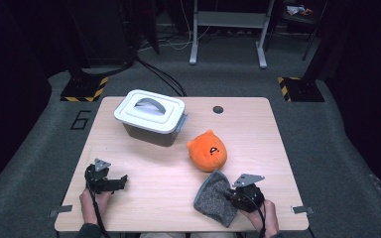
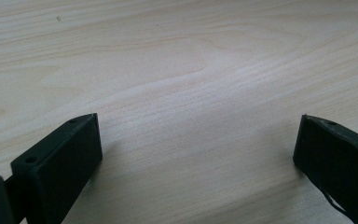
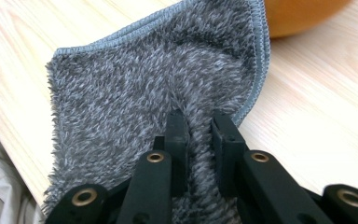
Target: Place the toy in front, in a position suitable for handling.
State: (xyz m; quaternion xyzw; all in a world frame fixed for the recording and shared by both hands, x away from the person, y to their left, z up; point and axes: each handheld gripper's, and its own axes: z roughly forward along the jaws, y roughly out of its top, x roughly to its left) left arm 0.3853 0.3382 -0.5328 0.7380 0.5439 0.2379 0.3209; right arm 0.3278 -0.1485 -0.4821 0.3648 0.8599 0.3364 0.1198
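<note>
The fluffy grey cloth (image 3: 135, 93) with a stitched edge lies near the front right of the table (image 1: 149, 193). The right gripper (image 3: 199, 122) pinches a ridge of it. The left gripper (image 2: 198, 149) rests low, jaws wide apart. Farther: orange plush (image 1: 207, 150), lidded box (image 1: 151, 117).

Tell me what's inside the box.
Cannot tell: the box has its white lid on, handle folded flat, covering the inside. Its dark walls show nothing through.
</note>
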